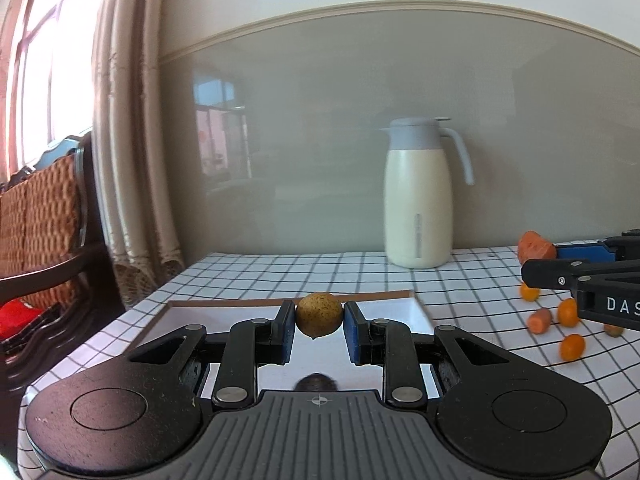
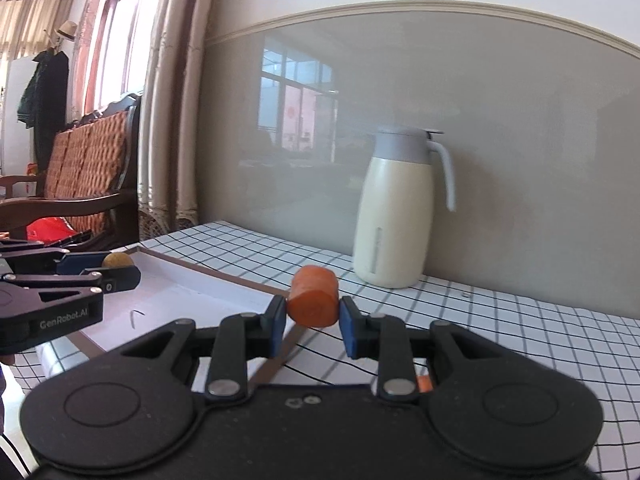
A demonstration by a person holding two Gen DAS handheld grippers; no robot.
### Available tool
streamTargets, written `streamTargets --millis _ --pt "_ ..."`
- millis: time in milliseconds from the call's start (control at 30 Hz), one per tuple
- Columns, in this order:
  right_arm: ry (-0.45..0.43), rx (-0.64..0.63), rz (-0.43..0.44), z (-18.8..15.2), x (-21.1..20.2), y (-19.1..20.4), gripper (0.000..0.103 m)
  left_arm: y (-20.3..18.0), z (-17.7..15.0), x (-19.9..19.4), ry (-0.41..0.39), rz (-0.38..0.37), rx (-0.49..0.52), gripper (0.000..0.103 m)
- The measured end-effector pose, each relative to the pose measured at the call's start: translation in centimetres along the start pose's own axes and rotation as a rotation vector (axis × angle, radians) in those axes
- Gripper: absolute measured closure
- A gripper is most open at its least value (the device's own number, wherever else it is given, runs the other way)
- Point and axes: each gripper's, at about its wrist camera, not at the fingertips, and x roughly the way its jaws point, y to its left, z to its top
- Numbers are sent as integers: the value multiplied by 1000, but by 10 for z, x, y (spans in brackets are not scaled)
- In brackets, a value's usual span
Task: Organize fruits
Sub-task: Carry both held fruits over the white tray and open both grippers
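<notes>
My left gripper (image 1: 319, 320) is shut on a round speckled brown fruit (image 1: 319, 314) and holds it above a white tray (image 1: 396, 307) with a brown rim. My right gripper (image 2: 312, 314) is shut on a carrot chunk (image 2: 313, 297) and holds it above the tray's brown rim (image 2: 224, 276). In the left wrist view the right gripper (image 1: 538, 258) shows at the right edge with the carrot chunk (image 1: 535, 246). In the right wrist view the left gripper (image 2: 116, 268) shows at the left with the brown fruit (image 2: 117, 260). A dark round shape (image 1: 318, 382) lies in the tray under the left gripper.
A cream thermos jug (image 1: 418, 196) with a grey lid stands at the back against the wall. Several small orange fruits (image 1: 572, 347) and another carrot piece (image 1: 540, 320) lie on the checked tablecloth (image 1: 280, 276) right of the tray. A wooden bench (image 2: 80, 184) and curtains stand left of the table.
</notes>
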Motion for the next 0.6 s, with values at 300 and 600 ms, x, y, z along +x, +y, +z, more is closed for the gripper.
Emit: streamTargets --millis 300,600 --pt "-2 -15 45 3 13 23 83 39 -7 2 15 73 -41 77" --pt "7 -26 75 4 26 41 83 71 -15 5 33 135 -75 77"
